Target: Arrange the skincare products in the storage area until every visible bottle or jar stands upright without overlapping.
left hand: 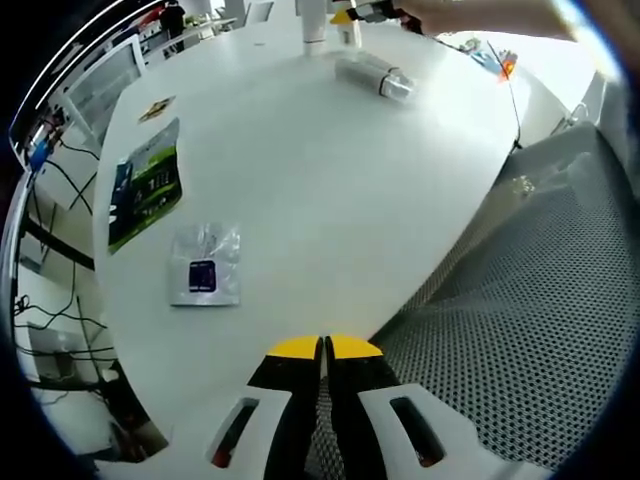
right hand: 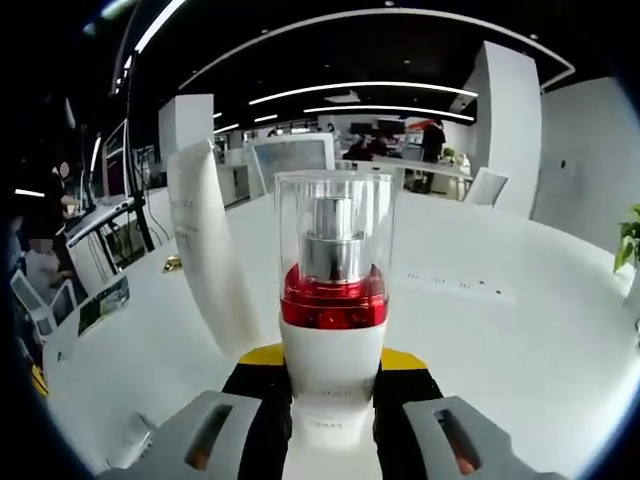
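In the left gripper view, the left gripper [left hand: 323, 350] hung over the near edge of a white table [left hand: 300, 170], its two yellow-tipped jaws pressed together with nothing between them. To its right a chair with a dark mesh seat [left hand: 540, 300] stood against the table edge. On the table nearer the gripper lay a small clear packet with a dark blue label [left hand: 205, 265], and beyond it a flat green and black leaflet [left hand: 145, 185]; a smaller card [left hand: 157, 108] lay farther off. At the far side of the table a clear-capped bottle [left hand: 375, 75] lay on its side. Just behind it stood two white upright products [left hand: 315, 22], and a person's arm [left hand: 480, 15] reached in from the right toward them, holding the other gripper, of which little could be made out.

In the right gripper view, the right gripper [right hand: 332, 375] was clamped on a white pump bottle [right hand: 332, 330] with a red collar and a tall clear cap, held upright between the jaws. Whether its base touched the table could not be told. Just beside it on the left stood a tall white tube [right hand: 210, 250], leaning slightly and close to the held bottle, partly hidden behind it. The table [right hand: 520, 340] to the right was bare white. Desks, screens and people stood far behind in the room.
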{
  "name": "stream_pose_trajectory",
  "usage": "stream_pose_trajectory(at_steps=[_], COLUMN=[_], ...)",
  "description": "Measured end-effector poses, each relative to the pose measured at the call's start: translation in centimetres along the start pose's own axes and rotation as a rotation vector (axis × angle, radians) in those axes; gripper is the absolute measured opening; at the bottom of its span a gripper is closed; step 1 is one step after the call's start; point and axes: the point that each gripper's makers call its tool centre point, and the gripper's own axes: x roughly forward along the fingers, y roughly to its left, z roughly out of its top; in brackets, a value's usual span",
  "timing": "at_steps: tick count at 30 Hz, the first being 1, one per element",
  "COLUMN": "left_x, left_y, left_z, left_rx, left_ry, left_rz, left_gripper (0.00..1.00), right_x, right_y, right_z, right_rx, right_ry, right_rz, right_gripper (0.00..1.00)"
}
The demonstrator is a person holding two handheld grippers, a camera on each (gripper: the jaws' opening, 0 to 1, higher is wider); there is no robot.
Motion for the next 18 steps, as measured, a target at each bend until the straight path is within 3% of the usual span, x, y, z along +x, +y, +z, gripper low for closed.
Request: stream_pose_trajectory(at_steps=[18], left_x=[0.0], left_y=[0.0], left_z=[0.0], left_rx=[-0.002], left_ry=[0.001], left_rz=[0.000], left_gripper=[0.00], right_x=[1.1], right_y=[-0.8], right_z=[0.3], right_rx=[-0.015], right_ry=[-0.037], right_rz=[-0.009], right_gripper=[0.25])
